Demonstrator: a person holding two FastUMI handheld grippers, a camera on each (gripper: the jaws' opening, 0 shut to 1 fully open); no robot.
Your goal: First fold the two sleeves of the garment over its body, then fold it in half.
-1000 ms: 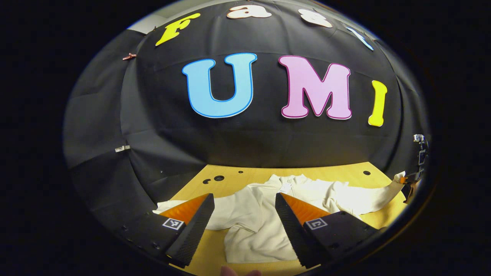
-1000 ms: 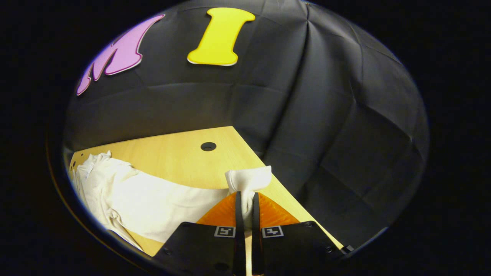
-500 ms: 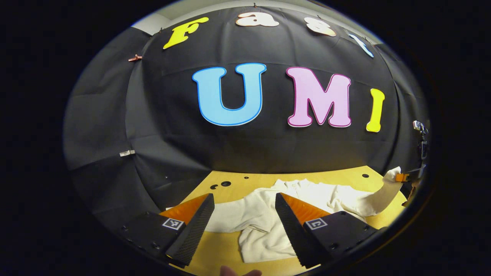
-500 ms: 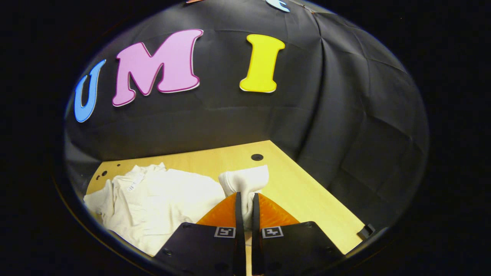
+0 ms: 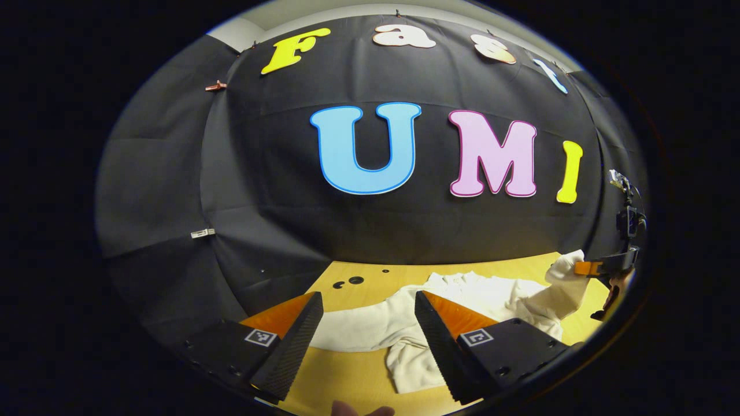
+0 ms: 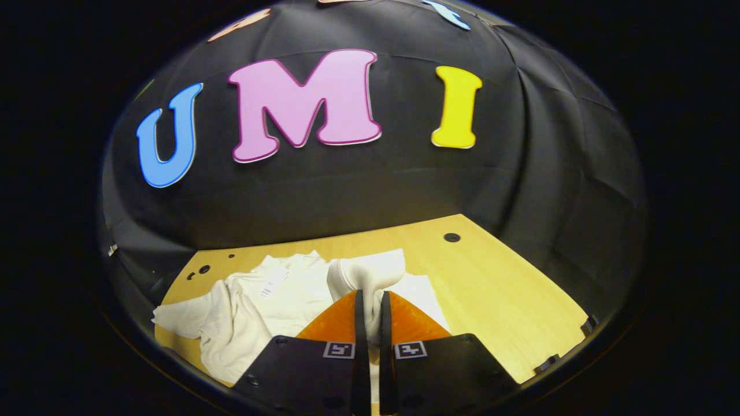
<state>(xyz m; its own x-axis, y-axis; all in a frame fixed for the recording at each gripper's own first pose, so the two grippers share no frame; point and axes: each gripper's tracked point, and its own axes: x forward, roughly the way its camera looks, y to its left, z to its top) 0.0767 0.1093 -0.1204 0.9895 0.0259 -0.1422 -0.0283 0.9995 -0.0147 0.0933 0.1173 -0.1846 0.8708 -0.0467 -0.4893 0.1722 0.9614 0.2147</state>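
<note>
While the cream garment (image 5: 462, 300) is lying rumpled on the wooden table (image 5: 370, 277), everything else is sitting around it. Left of the garment in the left gripper view, small dark holes (image 5: 354, 281) are showing in the tabletop near the black cloth wall (image 5: 260, 190), and one sleeve (image 5: 358, 329) is stretching flat toward that side. The left gripper (image 5: 365, 332) is hovering over this sleeve with its fingers wide apart, gripping nothing; its right finger is covering part of the garment's body. At the bottom edge a fingertip of the person's hand (image 5: 361, 411) is peeking in, mostly cut off. Right of the garment, the right gripper (image 5: 601, 267) is lifting the other sleeve's cuff (image 5: 563, 268) off the table. In the right gripper view, the right gripper (image 6: 370, 312) is clamping its fingers on that cuff (image 6: 370, 271), which is blocking part of the garment (image 6: 254, 312) behind it.
</note>
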